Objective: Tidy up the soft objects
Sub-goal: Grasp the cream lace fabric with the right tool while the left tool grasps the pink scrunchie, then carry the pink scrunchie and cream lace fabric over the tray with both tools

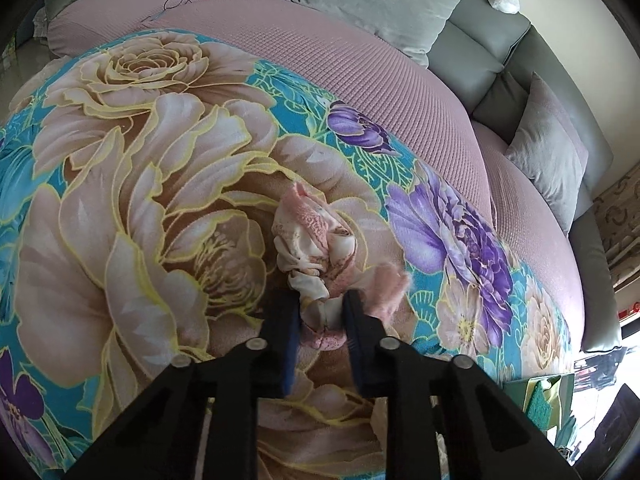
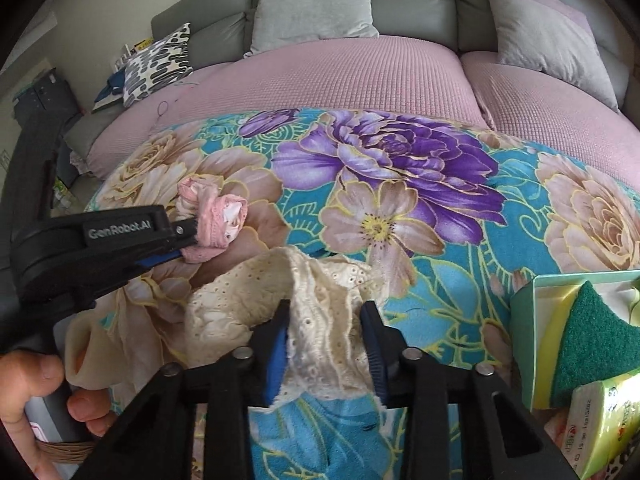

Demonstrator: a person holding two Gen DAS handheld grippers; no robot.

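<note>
A crumpled pink and white cloth lies on the floral blanket. My left gripper is shut on its near end, and pink fabric bunches between the blue pads. The right wrist view shows the same left gripper from the side, pinching the pink cloth. A cream eyelet lace cloth lies rumpled on the blanket just in front of it. My right gripper is shut on a fold of this lace, which fills the gap between the jaws.
The blanket covers a sofa with a pink quilted cover and grey cushions. A green box with a scouring sponge and a tissue pack sit at the right. A patterned pillow lies far left. A person's hand holds the left gripper.
</note>
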